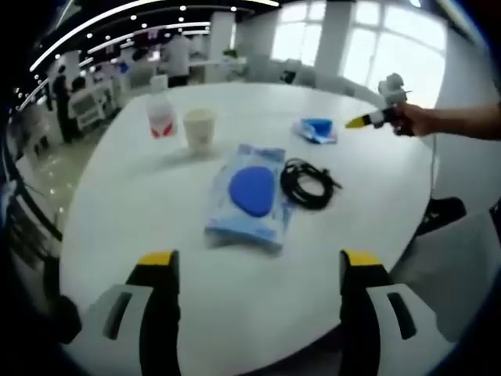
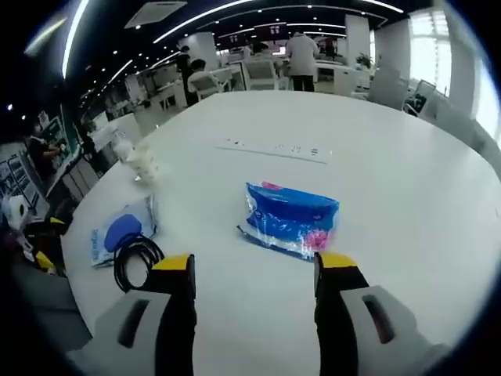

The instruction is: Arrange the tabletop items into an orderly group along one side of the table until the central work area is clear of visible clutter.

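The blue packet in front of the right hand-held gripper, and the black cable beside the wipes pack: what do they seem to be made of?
The blue packet looks like thin glossy plastic film: it is crinkled and catches the light. The black cable seems rubber or plastic coated, matte, and bends easily into a loose coil. The wipes pack beside it looks like soft plastic film, probably with a blue lid.

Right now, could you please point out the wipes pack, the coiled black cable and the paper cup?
wipes pack (image 1: 252,189), left gripper view, blue oval lid.
coiled black cable (image 1: 307,185), left gripper view, coil.
paper cup (image 1: 200,128), left gripper view, side wall.
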Demonstrator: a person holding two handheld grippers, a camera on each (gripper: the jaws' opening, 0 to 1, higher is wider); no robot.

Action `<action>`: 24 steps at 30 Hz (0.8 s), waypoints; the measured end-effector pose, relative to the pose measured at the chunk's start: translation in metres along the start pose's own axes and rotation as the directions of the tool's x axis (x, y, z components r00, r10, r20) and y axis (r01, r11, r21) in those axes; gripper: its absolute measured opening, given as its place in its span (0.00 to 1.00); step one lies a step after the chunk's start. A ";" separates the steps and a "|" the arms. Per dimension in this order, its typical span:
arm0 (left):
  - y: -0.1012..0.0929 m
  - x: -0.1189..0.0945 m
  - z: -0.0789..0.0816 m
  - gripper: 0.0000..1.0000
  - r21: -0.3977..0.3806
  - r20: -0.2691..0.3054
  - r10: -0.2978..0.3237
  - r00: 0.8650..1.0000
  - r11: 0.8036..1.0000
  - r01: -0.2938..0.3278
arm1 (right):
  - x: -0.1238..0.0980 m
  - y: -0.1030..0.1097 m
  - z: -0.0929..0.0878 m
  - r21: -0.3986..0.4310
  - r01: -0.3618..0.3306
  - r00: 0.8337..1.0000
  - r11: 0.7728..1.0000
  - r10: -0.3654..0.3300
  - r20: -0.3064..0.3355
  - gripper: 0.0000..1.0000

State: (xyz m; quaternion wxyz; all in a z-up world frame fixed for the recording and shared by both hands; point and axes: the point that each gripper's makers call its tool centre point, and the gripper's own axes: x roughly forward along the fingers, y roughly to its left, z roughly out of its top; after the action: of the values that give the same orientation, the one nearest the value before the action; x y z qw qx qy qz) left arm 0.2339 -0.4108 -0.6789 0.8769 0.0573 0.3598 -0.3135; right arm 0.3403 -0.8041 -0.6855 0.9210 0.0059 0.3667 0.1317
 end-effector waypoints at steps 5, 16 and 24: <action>0.000 0.000 0.001 0.81 0.001 0.001 0.000 1.000 1.000 0.000 | -0.001 0.006 -0.016 -0.008 -0.016 1.000 1.000 0.016 -0.012 0.61; 0.003 -0.001 0.005 0.81 -0.010 0.016 0.003 1.000 1.000 -0.003 | -0.017 0.038 -0.045 -0.031 -0.044 0.998 0.999 0.042 -0.052 0.61; 0.000 0.000 0.004 0.81 -0.005 0.013 -0.004 1.000 1.000 0.004 | -0.030 0.061 -0.049 -0.058 -0.064 0.996 0.996 0.061 -0.063 0.60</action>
State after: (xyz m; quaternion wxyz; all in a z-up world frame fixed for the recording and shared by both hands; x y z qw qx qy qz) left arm 0.2366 -0.4122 -0.6761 0.8786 0.0523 0.3553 -0.3148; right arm 0.2713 -0.7565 -0.6942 0.9045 -0.0145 0.3901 0.1715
